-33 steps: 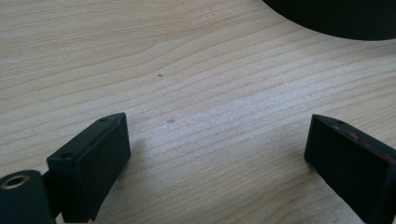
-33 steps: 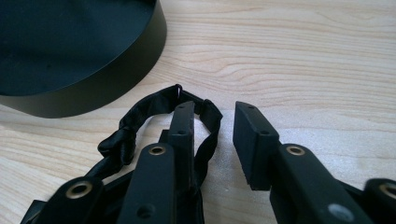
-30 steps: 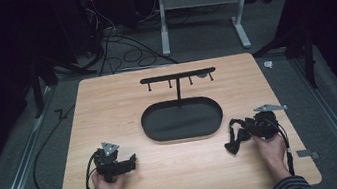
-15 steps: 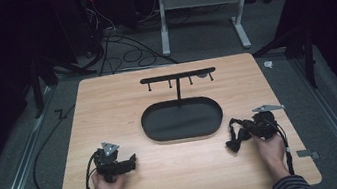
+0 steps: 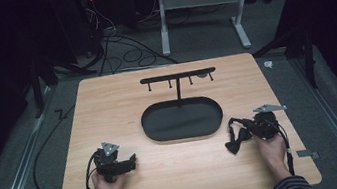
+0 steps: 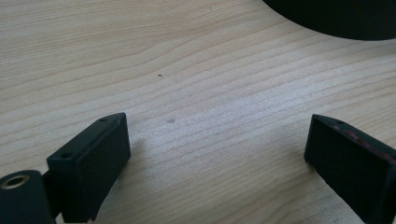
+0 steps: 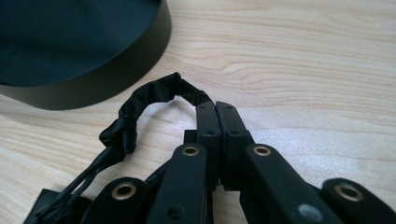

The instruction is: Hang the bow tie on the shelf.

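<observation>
A pale wooden table (image 5: 108,108) is set on grey carpet in a dark room, cables trailing behind.
A black bow tie (image 7: 140,109) is pinched by the clenched right gripper (image 7: 215,112) just beside the black oval tray (image 5: 184,131); the left gripper (image 6: 217,154) is held agape over bare wood.

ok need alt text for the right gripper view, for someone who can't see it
The right gripper has its two black jaws pinched shut on a black fabric band, which arcs left and droops to the light wooden table. The rim of a black oval tray sits at upper left.
</observation>
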